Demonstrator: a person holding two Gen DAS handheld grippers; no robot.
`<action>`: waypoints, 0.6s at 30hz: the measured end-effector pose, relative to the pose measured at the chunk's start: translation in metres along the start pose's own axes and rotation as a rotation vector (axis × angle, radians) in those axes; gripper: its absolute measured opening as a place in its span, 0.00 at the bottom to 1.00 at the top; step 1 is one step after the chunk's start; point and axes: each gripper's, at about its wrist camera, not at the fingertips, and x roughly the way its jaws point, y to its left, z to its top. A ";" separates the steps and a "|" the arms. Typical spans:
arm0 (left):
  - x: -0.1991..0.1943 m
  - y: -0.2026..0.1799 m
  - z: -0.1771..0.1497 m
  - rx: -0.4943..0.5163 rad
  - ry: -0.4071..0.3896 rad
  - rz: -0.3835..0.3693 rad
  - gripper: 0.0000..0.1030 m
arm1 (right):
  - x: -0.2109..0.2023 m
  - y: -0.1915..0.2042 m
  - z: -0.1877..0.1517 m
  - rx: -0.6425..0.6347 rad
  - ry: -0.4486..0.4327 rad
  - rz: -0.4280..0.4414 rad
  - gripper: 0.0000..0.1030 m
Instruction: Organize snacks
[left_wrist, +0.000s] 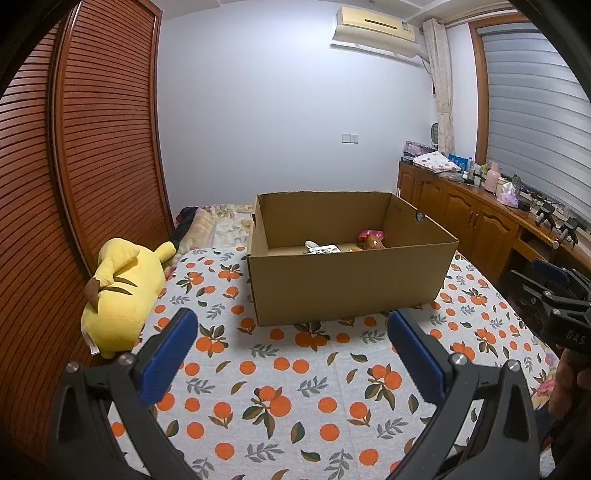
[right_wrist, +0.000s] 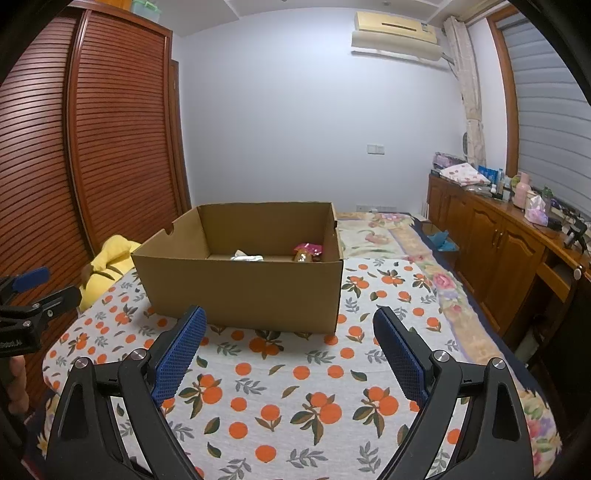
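Note:
An open cardboard box (left_wrist: 351, 284) stands on a bed covered by an orange-print blanket (left_wrist: 277, 387). Inside it lie a white snack packet (left_wrist: 323, 248) and a pink-topped snack bag (left_wrist: 371, 239). The box also shows in the right wrist view (right_wrist: 247, 288), with the white packet (right_wrist: 247, 256) and the pink bag (right_wrist: 306, 252). My left gripper (left_wrist: 291, 325) is open and empty, in front of the box, above the blanket. My right gripper (right_wrist: 290, 321) is open and empty, also in front of the box. The rest of the box floor is hidden by its front wall.
A yellow plush toy (left_wrist: 122, 295) lies left of the box by the slatted wardrobe (left_wrist: 74, 166). A wooden cabinet (right_wrist: 491, 236) with clutter on top runs along the right wall. The right gripper's side shows at the edge of the left wrist view (left_wrist: 554, 299).

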 end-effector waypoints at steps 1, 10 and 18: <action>0.000 0.000 0.000 0.000 0.000 0.000 1.00 | 0.000 0.000 0.000 0.001 0.000 0.002 0.91; 0.000 0.000 0.000 0.000 0.000 0.000 1.00 | 0.000 0.001 0.000 0.003 -0.001 0.003 0.91; 0.001 0.000 -0.002 0.002 0.002 0.004 1.00 | 0.000 0.001 0.000 0.005 0.002 0.005 0.91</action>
